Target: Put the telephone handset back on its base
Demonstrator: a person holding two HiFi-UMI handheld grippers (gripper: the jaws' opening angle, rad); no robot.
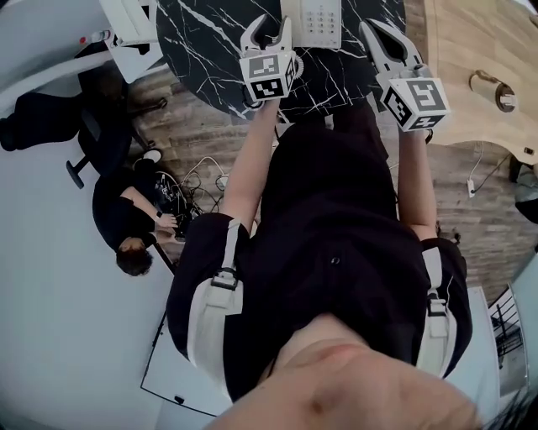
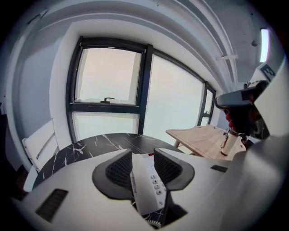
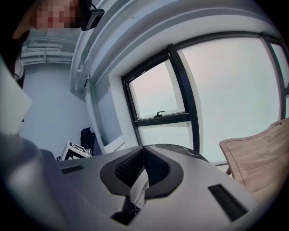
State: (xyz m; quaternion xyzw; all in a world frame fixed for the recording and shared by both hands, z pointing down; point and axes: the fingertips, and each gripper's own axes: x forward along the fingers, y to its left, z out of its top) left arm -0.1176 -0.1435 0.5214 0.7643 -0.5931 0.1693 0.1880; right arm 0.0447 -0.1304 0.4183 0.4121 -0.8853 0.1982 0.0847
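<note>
A white telephone with a grey keypad lies on the round black marble table at the top of the head view. I cannot tell its handset apart from its base. My left gripper hovers just left of it, jaws open. In the left gripper view the telephone shows through the gap of that gripper, beyond the pads and untouched, with a coiled cord below. My right gripper hangs right of the phone. In its own view this gripper has its tips together, and a white edge of the telephone shows beyond.
A light wooden table stands to the right, with a small cream bottle-like thing on it. A person crouches on the floor at the left beside tangled cables. A white chair stands at the marble table's far left.
</note>
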